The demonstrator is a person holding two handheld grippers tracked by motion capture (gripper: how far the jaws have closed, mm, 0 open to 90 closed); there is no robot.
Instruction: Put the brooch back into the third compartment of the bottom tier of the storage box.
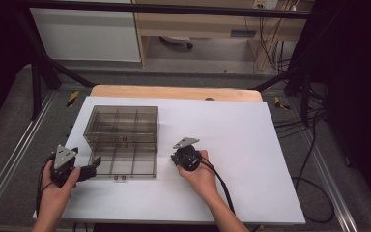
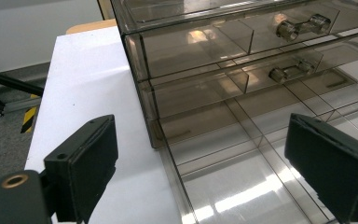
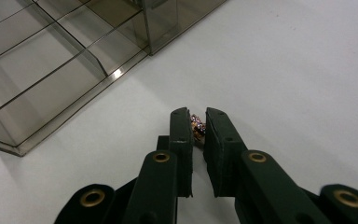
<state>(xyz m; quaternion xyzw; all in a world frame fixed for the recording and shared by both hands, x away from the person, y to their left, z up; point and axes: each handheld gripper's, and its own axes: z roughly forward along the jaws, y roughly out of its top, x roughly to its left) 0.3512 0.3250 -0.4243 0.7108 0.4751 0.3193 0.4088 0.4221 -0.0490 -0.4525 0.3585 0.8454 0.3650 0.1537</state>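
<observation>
My right gripper (image 3: 196, 128) is clamped on a small jewelled ring (image 3: 197, 126) near the table's middle; my left gripper (image 2: 223, 163) gapes beside the pulled-out drawer (image 2: 242, 186). So shallow a pinch could let the ring slip.

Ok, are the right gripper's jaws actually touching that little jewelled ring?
Touching. In the right gripper view the right gripper has both jaws closed against the ring, which sits pinched between their tips above the white table.

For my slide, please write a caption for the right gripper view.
Right tool shut on a small jewelled ring beside the open drawer.
</observation>
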